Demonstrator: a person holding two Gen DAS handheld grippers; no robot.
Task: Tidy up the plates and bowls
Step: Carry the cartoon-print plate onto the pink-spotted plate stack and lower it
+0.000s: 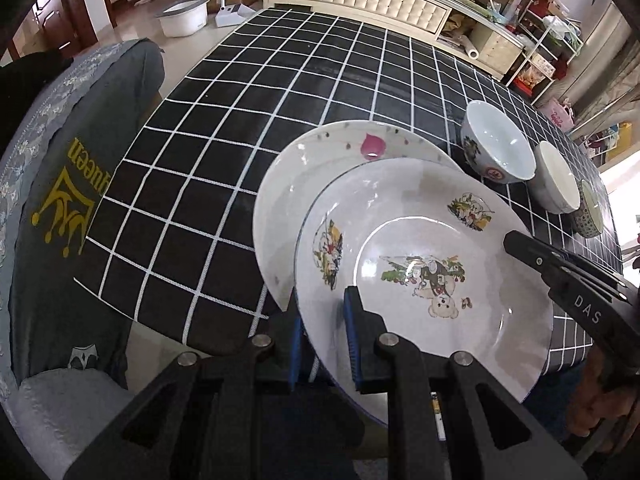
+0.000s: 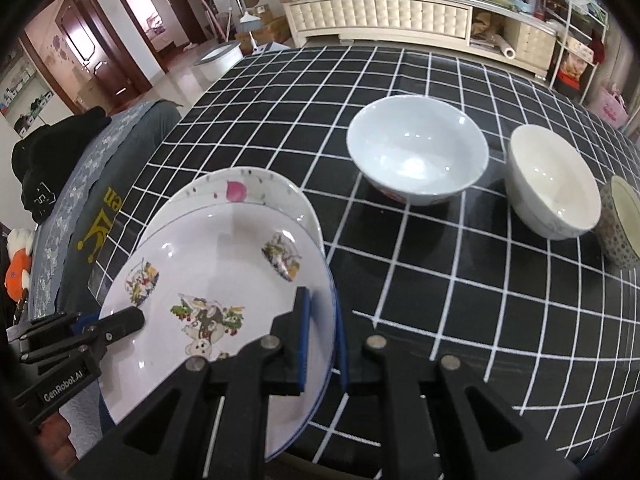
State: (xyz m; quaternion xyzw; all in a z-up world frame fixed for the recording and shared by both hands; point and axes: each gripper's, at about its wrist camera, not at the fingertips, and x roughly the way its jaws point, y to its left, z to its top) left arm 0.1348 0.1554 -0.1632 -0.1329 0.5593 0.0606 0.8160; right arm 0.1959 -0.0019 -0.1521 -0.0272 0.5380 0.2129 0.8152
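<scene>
Claws clamp opposite rims of the cartoon plate: left claw, right claw. It hangs partly over the pink-spotted plate on the worktop, bowls nearby.

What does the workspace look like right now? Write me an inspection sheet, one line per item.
Surface: table under black cloth with white grid.
Job's things: cartoon plate held by both grippers, partly over the petal plate; blue-white bowl, cream bowl and patterned bowl in a row.
Clutter: nothing seen on the table.
Grippers: left gripper and right gripper each shut on the cartoon plate's rim, on opposite sides.
Cables: nothing seen.
Surroundings: grey covered chair, cream sideboard, white tub.
</scene>
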